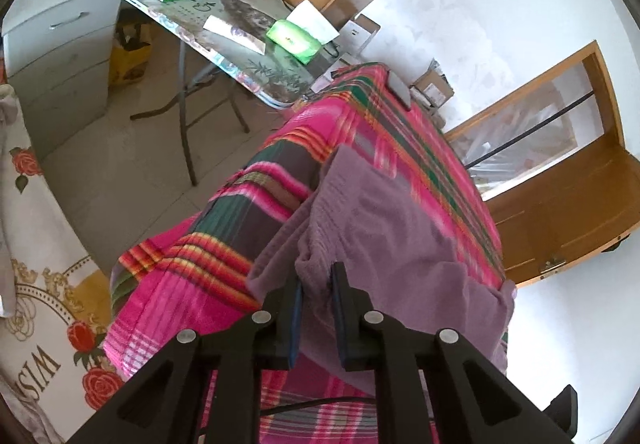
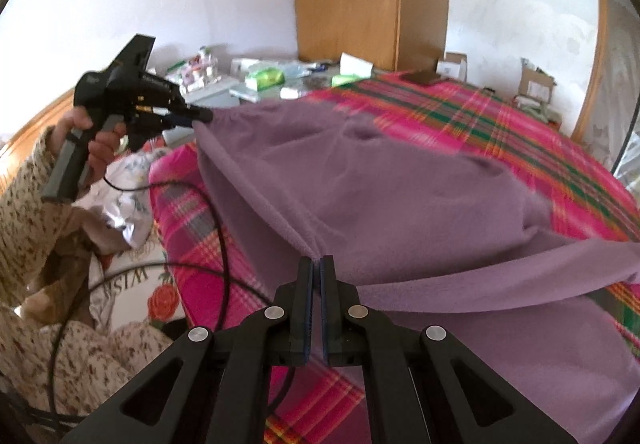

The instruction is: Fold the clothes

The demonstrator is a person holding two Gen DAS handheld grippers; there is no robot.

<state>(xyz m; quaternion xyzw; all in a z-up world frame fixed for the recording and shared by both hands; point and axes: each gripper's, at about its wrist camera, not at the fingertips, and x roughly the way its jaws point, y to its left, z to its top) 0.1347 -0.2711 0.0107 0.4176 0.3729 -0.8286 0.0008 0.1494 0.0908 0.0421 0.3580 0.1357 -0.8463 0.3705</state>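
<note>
A purple garment lies spread on the plaid blanket of the bed, its near edge lifted. The right gripper has its fingers pinched tight on that edge; the left gripper clamps a bunched corner between narrow fingers.

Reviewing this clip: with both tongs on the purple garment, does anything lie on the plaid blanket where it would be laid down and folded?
Nothing visible does. The left tongs and right tongs each pinch the purple garment, and the plaid blanket around it is bare. Only a dark flat object lies at the blanket's far edge, well beyond the garment.
</note>
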